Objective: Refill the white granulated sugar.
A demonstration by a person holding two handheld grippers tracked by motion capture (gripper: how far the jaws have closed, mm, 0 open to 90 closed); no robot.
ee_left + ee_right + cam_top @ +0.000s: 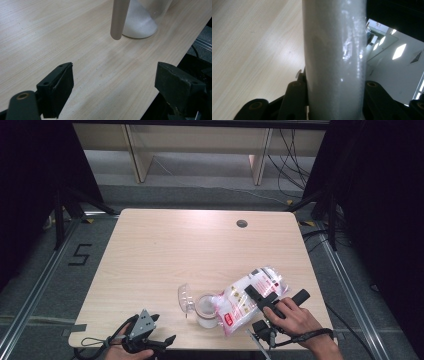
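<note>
Bag (pixel 334 60) clamped between right gripper (pixel 334 100) fingers (pixel 295 100) — tilted over jar (pixel 206 310).

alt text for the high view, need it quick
A person's right gripper tilts a clear bag of white powder over a jar near the front of a wooden table. The left gripper rests open at the front edge.

Light wood table (pixel 165 250) with a few things near its front edge

A clear jar (pixel 206 311) holding white powder stands near the front, right of centre, its open lid (pixel 186 297) hanging at its left; a round cable hole (pixel 242 223) sits far right.
</note>
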